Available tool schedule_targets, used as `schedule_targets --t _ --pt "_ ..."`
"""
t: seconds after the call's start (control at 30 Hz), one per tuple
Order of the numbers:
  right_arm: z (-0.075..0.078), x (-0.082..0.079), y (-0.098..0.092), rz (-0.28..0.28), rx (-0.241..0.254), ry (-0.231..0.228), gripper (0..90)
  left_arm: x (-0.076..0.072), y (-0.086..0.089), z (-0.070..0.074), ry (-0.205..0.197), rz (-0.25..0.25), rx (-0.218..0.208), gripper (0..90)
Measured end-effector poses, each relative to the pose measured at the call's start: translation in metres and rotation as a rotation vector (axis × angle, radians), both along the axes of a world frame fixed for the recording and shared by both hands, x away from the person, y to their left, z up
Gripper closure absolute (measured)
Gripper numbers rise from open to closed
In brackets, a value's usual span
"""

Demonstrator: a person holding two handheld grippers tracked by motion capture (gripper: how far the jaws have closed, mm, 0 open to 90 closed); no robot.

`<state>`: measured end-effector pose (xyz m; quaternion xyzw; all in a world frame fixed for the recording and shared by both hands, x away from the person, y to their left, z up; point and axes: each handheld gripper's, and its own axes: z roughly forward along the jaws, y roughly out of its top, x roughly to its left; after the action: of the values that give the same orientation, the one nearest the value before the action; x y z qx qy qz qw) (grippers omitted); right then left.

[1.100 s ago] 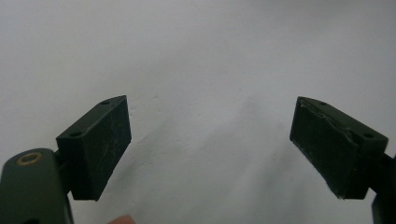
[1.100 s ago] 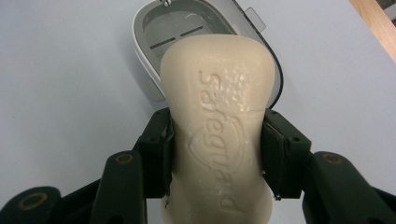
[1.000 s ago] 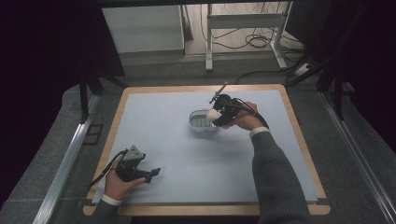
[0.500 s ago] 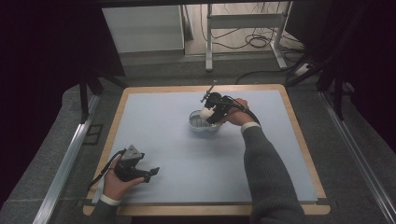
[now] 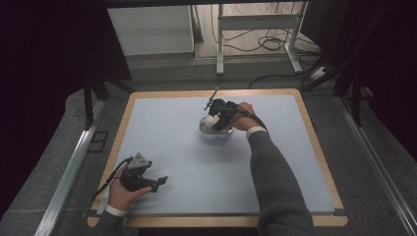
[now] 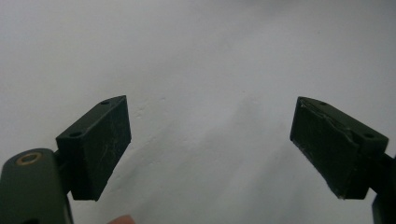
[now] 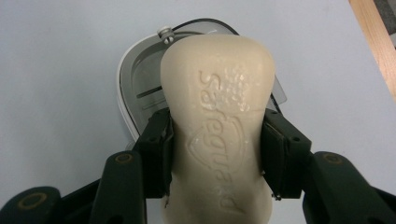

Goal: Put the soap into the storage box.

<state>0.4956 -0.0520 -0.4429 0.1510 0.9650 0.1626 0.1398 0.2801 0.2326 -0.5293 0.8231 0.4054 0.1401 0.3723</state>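
Soap, a cream waisted bar [image 7: 217,135], is pinched at its narrow middle by the right tongs [image 7: 217,156] above the white oval dish [image 7: 133,81] near the table's [image 5: 295,162] twelve o'clock edge, probably ready to drop in, while the left tongs [image 6: 210,149] wait open at seven o'clock.

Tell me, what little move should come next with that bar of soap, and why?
Probably lower it a little further. The right gripper is shut on the soap bar, which hangs just above the soap dish on the table. The bar looks centred over the dish, so easing it down before opening the jaws seems safest. The left gripper rests open, aside.
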Motion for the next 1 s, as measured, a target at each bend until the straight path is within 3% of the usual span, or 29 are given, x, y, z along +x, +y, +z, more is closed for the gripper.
schedule_targets --t 0.2,0.3,0.5,0.6,0.8,1.0 --pt "-0.004 -0.003 0.006 -0.002 -0.022 -0.010 47.4 0.000 0.000 0.000 0.001 0.000 -0.003 12.8" --pt "0.001 -0.003 0.004 -0.016 0.034 -0.005 47.4 0.000 0.001 0.000 -0.003 0.001 0.003 12.8" --pt "0.012 -0.008 0.000 -0.059 0.095 -0.017 41.5 0.000 0.000 0.000 -0.001 0.001 0.001 12.9" --pt "0.016 -0.014 -0.005 -0.088 0.154 -0.027 38.3 0.000 0.000 0.000 0.002 0.000 0.002 12.8" --pt "0.025 -0.031 -0.020 -0.138 0.227 -0.062 32.8 0.000 0.000 0.000 -0.003 0.003 0.004 12.8" --pt "0.026 -0.048 -0.042 -0.179 0.272 -0.086 31.0 0.000 0.001 0.001 -0.006 0.010 0.004 12.8"
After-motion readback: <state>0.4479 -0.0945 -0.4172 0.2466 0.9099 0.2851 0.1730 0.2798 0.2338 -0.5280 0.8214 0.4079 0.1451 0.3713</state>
